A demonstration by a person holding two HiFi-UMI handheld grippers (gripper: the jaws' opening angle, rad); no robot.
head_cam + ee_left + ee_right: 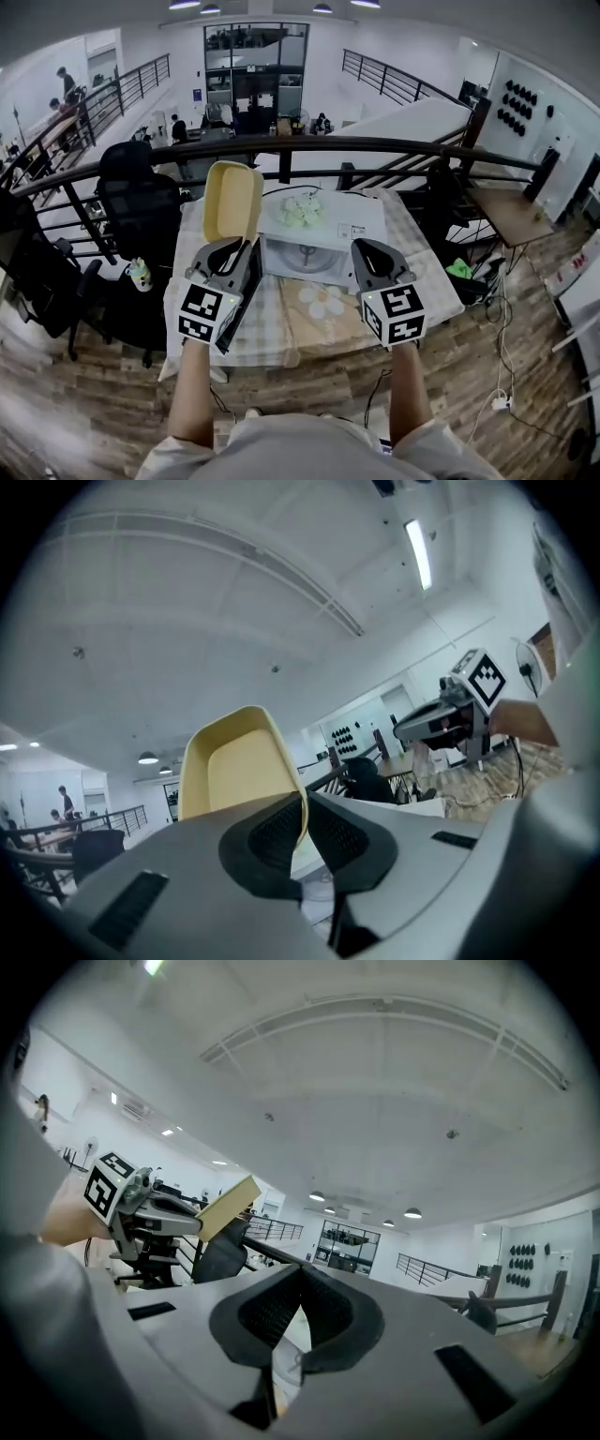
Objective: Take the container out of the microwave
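Observation:
A pale yellow container [232,200] stands upright in the air, above and left of the white microwave [319,246]. My left gripper [244,244] is shut on its lower rim. In the left gripper view the container [239,771] rises from between the pads, where the left gripper [302,822] pinches its edge. My right gripper [367,246] hovers in front of the microwave's right side, shut with nothing in it. In the right gripper view the right gripper [298,1283] has its pads together, and the container [225,1206] shows edge-on at the left.
The microwave sits on a table with a checked cloth [272,328], and pale green items [300,208] lie on its top. A black railing [375,145] runs behind the table. A black chair [141,202] and a small bottle [141,274] are to the left.

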